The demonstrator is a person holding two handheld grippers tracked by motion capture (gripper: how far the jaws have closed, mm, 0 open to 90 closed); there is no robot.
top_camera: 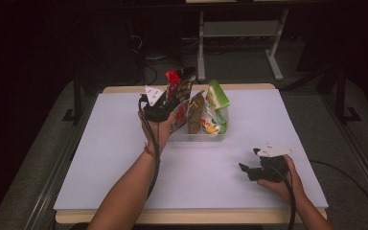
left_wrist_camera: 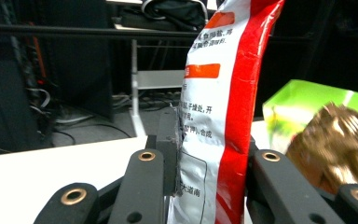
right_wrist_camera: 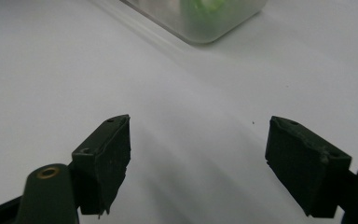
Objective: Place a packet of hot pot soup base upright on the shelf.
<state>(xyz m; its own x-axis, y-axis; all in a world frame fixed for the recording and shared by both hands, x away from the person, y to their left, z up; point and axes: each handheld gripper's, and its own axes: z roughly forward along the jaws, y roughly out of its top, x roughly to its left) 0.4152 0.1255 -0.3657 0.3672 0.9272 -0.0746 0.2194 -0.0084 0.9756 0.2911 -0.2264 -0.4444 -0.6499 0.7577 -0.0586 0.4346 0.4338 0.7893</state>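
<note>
My left gripper (top_camera: 173, 101) is shut on a red, white and black snack bag (top_camera: 179, 85), held upright over the left end of a clear plastic box (top_camera: 199, 135). In the left gripper view the bag (left_wrist_camera: 219, 93) stands between the two black jaws, and the left pad (left_wrist_camera: 168, 149) presses on its printed side. A brown bag (top_camera: 195, 112) and a green bag (top_camera: 217, 99) stand in the box. My right gripper (top_camera: 249, 160) rests low on the white table (top_camera: 115, 158) at the front right, open and holding nothing (right_wrist_camera: 198, 154).
The box's rounded corner (right_wrist_camera: 200, 25) lies ahead of the right gripper, with bare white table between them. Behind the table stand a grey metal frame (top_camera: 239, 28) and cables on a dark floor. Dark rails run along both sides of the table.
</note>
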